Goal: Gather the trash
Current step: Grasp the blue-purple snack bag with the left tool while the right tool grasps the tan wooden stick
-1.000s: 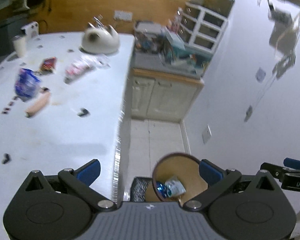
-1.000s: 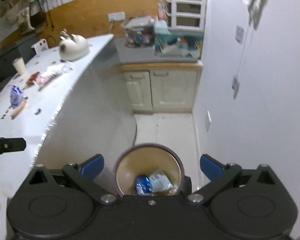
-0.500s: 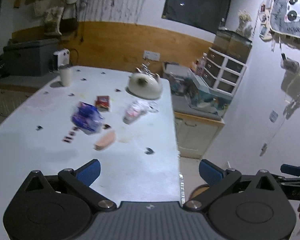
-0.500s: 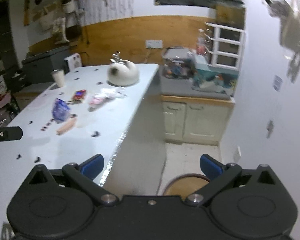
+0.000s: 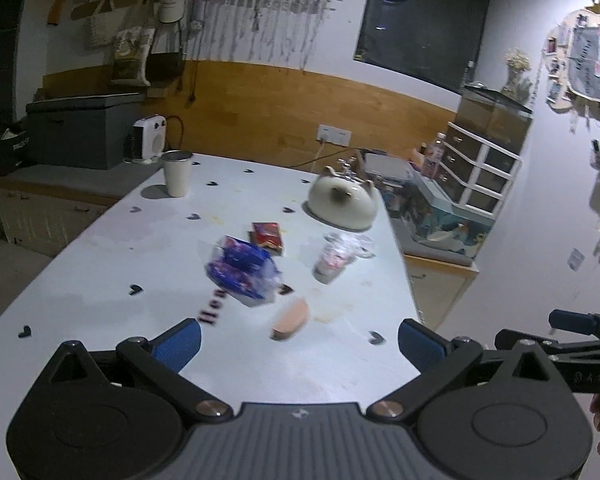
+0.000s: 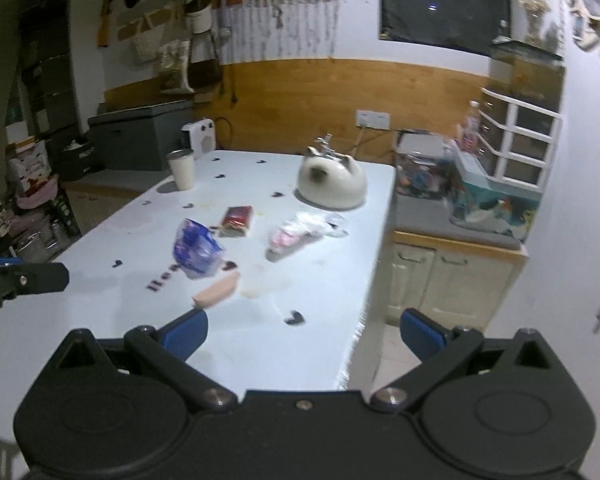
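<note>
Both the left gripper (image 5: 298, 338) and the right gripper (image 6: 304, 330) are wide open and empty. Blue wrapper (image 5: 242, 270) and sausage (image 5: 290, 318) lie on the desk (image 5: 100, 280). Only the right view shows the cupboard doors (image 6: 432, 280).

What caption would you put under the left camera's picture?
Open left gripper faces a white table with a blue wrapper, red packet, crumpled plastic bag and pink sausage.

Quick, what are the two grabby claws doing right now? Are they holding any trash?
Left gripper: open, blue-tipped jaws spread wide, holding nothing.
Right gripper: open, jaws spread wide, holding nothing.
</note>
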Tool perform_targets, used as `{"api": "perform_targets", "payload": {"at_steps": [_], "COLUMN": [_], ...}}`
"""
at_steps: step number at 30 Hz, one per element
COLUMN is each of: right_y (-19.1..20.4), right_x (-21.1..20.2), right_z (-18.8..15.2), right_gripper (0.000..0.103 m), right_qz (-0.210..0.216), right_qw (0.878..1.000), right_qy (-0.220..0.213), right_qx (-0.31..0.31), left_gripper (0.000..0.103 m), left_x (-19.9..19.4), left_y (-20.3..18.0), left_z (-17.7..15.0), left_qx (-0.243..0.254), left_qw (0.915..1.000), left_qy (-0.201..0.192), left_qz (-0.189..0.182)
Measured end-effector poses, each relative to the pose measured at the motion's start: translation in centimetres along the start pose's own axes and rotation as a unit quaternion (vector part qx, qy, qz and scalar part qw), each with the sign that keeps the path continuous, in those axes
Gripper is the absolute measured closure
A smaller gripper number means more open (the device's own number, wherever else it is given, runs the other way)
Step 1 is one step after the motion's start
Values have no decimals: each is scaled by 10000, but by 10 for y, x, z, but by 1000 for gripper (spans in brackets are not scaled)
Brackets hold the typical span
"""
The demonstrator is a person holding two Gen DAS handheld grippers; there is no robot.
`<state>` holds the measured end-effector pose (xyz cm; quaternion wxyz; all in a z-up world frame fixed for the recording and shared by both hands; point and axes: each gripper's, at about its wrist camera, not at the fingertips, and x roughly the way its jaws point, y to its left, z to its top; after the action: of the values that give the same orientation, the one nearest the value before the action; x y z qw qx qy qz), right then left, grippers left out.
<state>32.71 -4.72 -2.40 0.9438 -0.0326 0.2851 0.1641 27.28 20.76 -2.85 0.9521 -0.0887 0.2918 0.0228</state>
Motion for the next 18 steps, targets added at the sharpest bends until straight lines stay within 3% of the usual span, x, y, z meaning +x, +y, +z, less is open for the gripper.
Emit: {"api": "perform_targets", "payload": {"at_steps": [8,18], "right_y": [38,76], "right_x": [66,183], "right_z": [28,39], "right_gripper": [0,0], "right_qz": [354,712], "right_qw": [9990,9949], "right_qy": [91,435], "right_qx": [-271,-566], "left_gripper": [0,0], "left_x": [56,177], "left_y": [36,74], "left_z": [38,74], "left_qx": [-201,-531], "left_qw": [9994,9954], "left_qy": [55,653], "left_qz": [280,449]}}
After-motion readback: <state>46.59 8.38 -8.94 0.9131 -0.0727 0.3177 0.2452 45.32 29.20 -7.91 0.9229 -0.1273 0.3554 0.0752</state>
